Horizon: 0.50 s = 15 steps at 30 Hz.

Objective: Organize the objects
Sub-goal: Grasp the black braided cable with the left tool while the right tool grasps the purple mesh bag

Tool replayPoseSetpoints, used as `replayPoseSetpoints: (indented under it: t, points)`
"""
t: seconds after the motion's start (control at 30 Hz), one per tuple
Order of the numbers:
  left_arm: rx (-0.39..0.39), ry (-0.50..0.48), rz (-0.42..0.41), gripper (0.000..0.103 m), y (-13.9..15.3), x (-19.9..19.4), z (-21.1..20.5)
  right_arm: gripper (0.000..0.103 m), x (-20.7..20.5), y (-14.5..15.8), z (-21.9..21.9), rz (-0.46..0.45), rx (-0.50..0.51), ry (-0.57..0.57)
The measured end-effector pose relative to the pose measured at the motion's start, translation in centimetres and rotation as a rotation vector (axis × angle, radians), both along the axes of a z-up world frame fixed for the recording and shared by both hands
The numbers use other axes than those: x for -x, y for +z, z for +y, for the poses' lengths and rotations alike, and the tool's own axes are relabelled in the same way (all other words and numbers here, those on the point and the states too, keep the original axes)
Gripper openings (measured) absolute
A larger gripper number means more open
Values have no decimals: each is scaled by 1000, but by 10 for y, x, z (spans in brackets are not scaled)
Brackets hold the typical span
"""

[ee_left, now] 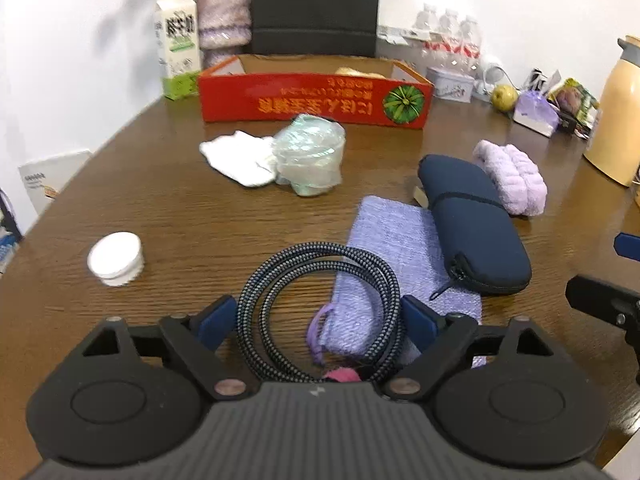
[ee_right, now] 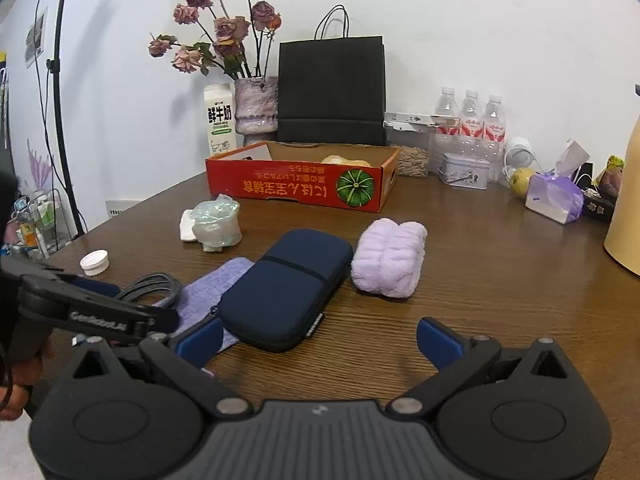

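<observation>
- Jaws of the left gripper [ee_left: 318, 320] stand wide, one finger either side of the coiled cable [ee_left: 320, 308]; nothing is gripped yet. Jaws of the right gripper [ee_right: 318, 340] stand wide too, holding nothing, just short of the dark blue case [ee_right: 286, 288].
- The cable lies on the bench [ee_left: 160, 208], partly over the lilac cloth pouch [ee_left: 394, 264], and the coil looks loose — closing on it could catch only some loops, so the rest may unwind and drag.
- The pouch's purple cord [ee_left: 318, 332] sits inside the coil; a grip there might lift the pouch along with the cable, which in turn touches the case.
- A dangling cable carried toward the red box [ee_left: 316, 96] could sweep the white cap [ee_left: 116, 258] or the crumpled plastic bag [ee_left: 310, 156] off their spots.
- The two grippers are close together — the left one shows at the edge of the right wrist view — so a reach for the case or the fluffy lilac towel [ee_right: 390, 256] risks a knock between them.
</observation>
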<state>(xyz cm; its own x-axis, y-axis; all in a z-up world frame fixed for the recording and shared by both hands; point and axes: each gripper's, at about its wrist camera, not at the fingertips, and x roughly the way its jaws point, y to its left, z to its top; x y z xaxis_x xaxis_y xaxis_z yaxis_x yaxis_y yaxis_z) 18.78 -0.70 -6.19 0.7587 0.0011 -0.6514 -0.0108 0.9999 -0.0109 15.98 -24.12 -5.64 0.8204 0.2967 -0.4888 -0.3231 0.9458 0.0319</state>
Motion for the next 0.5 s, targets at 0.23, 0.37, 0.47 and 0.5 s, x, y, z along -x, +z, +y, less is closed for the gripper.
replayPoseSetpoints:
  t: [0.23, 0.37, 0.47, 0.5]
  points:
    - [-20, 37, -99, 88, 15, 21, 9, 103, -2, -5, -1, 12, -5, 8]
    - [-3, 73, -137, 88, 23, 34, 20, 103, -1, -5, 3, 12, -4, 24]
    - [12, 99, -161, 88, 27, 44, 30, 103, -1, -5, 8, 14, -2, 38]
    - [13, 108, -167, 88, 28, 47, 34, 103, -1, -5, 10, 14, -3, 44]
